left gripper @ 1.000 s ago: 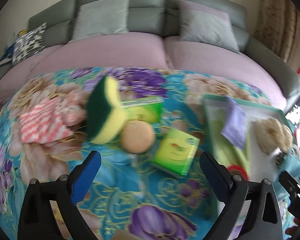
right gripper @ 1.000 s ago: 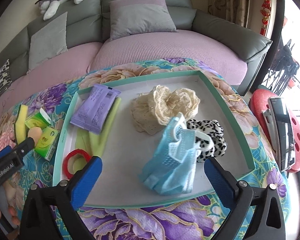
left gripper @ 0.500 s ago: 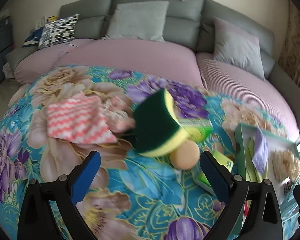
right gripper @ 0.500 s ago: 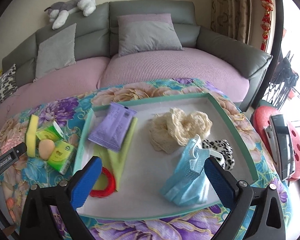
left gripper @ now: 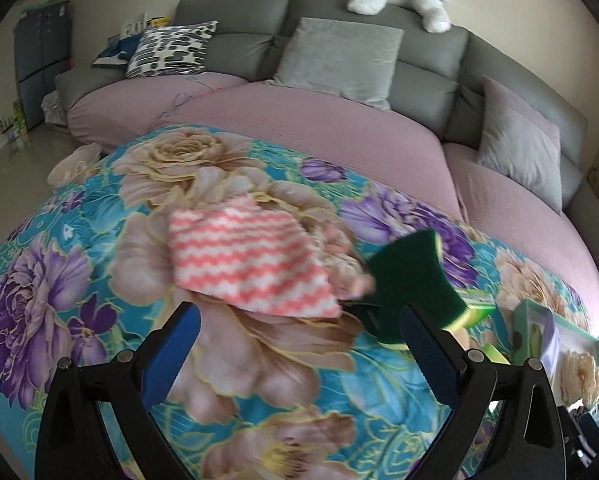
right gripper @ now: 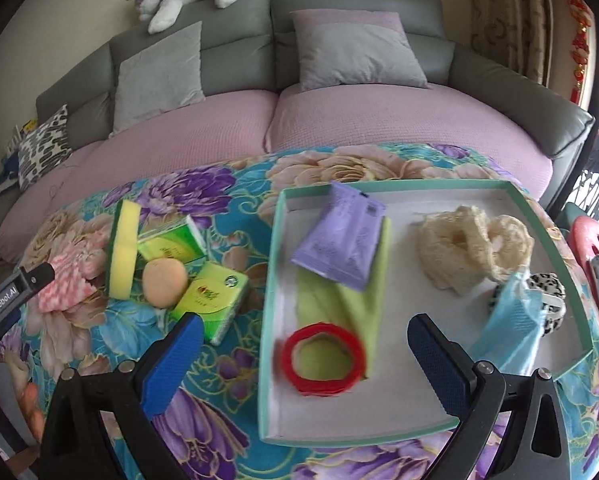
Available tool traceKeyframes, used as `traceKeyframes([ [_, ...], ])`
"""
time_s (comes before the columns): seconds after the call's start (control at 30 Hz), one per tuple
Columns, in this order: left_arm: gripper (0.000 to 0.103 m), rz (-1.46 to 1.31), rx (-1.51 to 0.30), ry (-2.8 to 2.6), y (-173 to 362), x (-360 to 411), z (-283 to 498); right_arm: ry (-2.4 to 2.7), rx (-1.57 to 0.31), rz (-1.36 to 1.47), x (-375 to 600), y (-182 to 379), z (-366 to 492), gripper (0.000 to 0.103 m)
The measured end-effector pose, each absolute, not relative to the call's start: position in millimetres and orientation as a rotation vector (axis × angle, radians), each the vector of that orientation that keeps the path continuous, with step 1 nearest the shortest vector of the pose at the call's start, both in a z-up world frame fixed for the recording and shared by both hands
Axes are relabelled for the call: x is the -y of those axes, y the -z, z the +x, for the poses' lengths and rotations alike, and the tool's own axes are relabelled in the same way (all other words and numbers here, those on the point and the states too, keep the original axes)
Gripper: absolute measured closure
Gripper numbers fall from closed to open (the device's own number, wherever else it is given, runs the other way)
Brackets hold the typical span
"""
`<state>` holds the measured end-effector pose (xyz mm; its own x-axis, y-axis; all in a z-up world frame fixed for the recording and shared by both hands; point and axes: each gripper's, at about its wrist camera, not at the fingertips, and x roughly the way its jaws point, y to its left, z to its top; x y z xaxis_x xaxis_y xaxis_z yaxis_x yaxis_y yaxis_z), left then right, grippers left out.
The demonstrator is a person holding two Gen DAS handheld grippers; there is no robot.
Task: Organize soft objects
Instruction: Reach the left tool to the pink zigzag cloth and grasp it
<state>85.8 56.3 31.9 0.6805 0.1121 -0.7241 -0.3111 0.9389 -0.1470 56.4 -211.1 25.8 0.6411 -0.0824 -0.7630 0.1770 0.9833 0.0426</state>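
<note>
Blue-padded and spread wide, the left gripper hovers with nothing between its fingers just short of the pink-and-white zigzag cloth, which lies rumpled on the floral tablecloth, its long side running from near-right to far-left. Bare cloth lies open all round it to the left. At its right edge the green-and-yellow sponge stands tilted on edge, dark scouring face toward that gripper. The right gripper, equally wide and empty, hangs over the near end of the teal-rimmed tray, above the red ring; beyond it lie the purple packet and cream lace scrunchie.
</note>
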Motion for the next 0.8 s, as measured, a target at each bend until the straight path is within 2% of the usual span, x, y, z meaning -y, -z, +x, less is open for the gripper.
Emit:
traceKeyframes([
  [0.47, 0.003, -0.306, -0.795, -0.313, -28.2, -109.0, 82.1, -0.029, -0.838, 0.050, 128.9, -14.7, 75.1, 0.000],
  [0.8, 0.003, -0.371, -0.785, -0.349, -11.7, -142.7, 96.2, -0.034, -0.855, 0.043, 115.1, -1.6, 91.9, 0.000],
])
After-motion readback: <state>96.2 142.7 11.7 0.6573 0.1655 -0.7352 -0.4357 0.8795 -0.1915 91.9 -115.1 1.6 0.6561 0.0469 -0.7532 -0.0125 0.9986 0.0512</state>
